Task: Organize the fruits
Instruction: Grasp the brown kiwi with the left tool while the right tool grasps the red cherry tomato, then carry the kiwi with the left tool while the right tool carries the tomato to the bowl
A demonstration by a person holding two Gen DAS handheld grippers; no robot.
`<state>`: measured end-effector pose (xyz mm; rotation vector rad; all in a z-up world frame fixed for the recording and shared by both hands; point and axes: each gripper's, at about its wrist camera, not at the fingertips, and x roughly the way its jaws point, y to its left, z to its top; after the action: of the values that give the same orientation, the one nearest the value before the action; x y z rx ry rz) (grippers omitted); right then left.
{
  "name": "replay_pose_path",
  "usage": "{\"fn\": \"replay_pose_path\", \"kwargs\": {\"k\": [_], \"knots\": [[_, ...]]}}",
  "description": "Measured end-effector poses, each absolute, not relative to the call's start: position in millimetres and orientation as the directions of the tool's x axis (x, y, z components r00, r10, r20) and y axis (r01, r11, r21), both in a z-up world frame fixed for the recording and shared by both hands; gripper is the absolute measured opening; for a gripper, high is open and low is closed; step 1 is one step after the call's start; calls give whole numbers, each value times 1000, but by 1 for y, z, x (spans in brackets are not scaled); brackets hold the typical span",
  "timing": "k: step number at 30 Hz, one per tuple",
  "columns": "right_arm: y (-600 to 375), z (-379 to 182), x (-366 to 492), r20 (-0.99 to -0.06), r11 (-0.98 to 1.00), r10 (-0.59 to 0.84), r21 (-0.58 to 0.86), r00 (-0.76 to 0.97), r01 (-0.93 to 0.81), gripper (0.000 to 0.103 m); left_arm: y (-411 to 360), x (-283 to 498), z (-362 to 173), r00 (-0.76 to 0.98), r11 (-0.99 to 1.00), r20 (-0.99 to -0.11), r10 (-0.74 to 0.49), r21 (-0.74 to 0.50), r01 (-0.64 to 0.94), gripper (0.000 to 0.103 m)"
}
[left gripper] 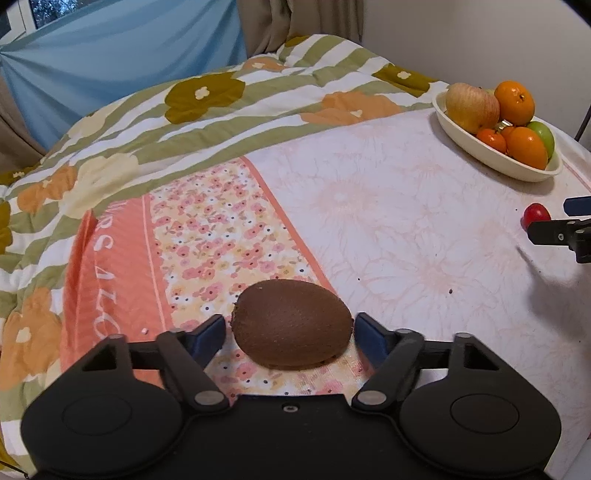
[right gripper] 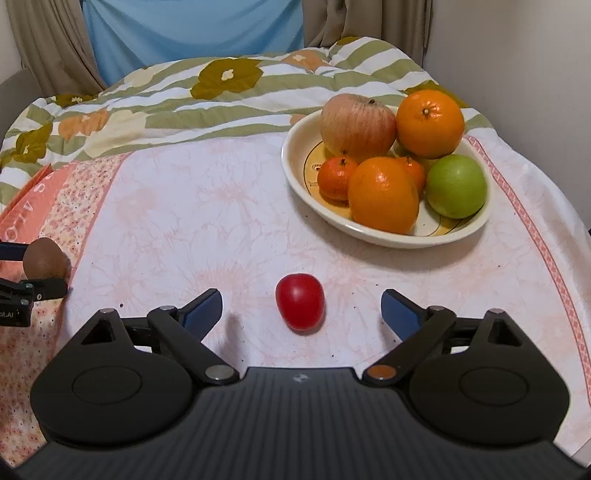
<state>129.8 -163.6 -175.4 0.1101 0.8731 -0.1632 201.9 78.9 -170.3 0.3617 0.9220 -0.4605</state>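
Note:
A brown kiwi lies on the flowered cloth between the fingers of my left gripper. The right pad sits at its side and a thin gap shows at the left pad, so the jaws stand open around it. A small red tomato rests on the pale cloth, centred between the fingers of my right gripper, which is open with wide gaps on both sides. A cream bowl at the back right holds a reddish apple, oranges, small mandarins and a green apple.
The surface is a bed covered by a pink floral cloth over a striped flower quilt. Blue fabric and beige curtains hang behind, and a pale wall stands at the right. The kiwi shows at the right wrist view's left edge.

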Motion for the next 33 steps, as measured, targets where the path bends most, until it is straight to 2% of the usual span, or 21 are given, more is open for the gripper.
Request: {"fn": "replay_pose_path", "kwargs": {"k": [6, 8, 13, 22, 24, 26, 33], "knots": [[-161, -178, 132, -774, 983, -105, 15, 625, 183, 102, 81, 203, -170, 522, 844, -818, -241, 88, 528, 72], [-161, -179, 133, -775, 984, -100, 17, 624, 178, 93, 81, 203, -170, 522, 845, -819, -239, 89, 528, 71], [-163, -186, 139, -788, 985, -89, 22, 609, 173, 79, 81, 200, -169, 525, 840, -818, -236, 100, 533, 71], [-164, -189, 142, -785, 986, -76, 31, 615, 161, 68, 81, 195, -168, 524, 846, -819, -234, 94, 524, 71], [-164, -189, 143, -783, 987, -71, 32, 618, 155, 63, 80, 193, -167, 528, 847, -817, -233, 95, 522, 71], [-164, -189, 144, -779, 989, -76, 23, 622, 149, 45, 79, 192, -166, 537, 848, -812, -230, 103, 519, 71], [-167, -184, 141, -769, 990, -66, 28, 636, 137, 45, 75, 190, -162, 552, 851, -801, -233, 107, 514, 71]]}}
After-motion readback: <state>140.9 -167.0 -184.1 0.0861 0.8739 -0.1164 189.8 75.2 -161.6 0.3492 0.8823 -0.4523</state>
